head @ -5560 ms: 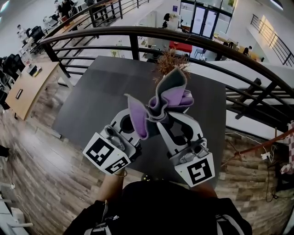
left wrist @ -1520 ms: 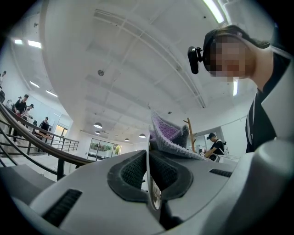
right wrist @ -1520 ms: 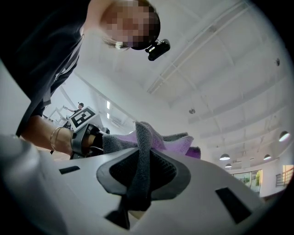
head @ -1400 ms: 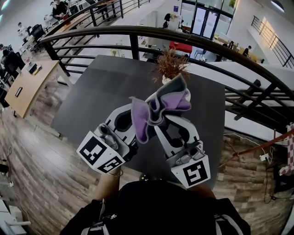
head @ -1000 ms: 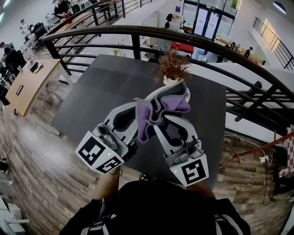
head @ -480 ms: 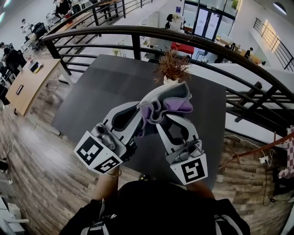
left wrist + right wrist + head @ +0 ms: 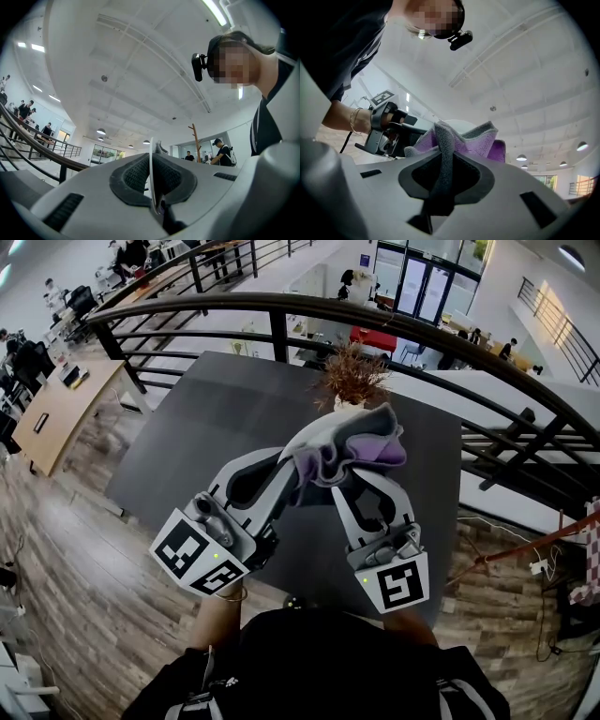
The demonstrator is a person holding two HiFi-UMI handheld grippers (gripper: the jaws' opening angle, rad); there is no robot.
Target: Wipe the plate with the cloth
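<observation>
Aloft, plate and cloth meet above the tabletop (image 7: pixel 197 427).
Left tool (image 7: pixel 281 470) clamps the plate (image 7: pixel 151 173) by its rim, steadying it; right tool (image 7: pixel 349 482) pinches the cloth (image 7: pixel 342 451), bunched over the plate just beyond its tips, apparently for wiping.

Item count as observed from beside the table:

- Grippers: two, the left gripper (image 7: pixel 281 474) and the right gripper (image 7: pixel 349 486).
- Marker cubes: two, the left marker cube (image 7: pixel 199 554) and the right marker cube (image 7: pixel 394 585).
- Cloth (image 7: pixel 342 451): one, purple and grey.
- Plate (image 7: pixel 150 178): one, white, seen edge-on.
- Table (image 7: pixel 206 427): one, dark.
- Potted plant (image 7: pixel 353 376): one, with dried brown stems.
- Railing (image 7: pixel 281 310): one, dark.
</observation>
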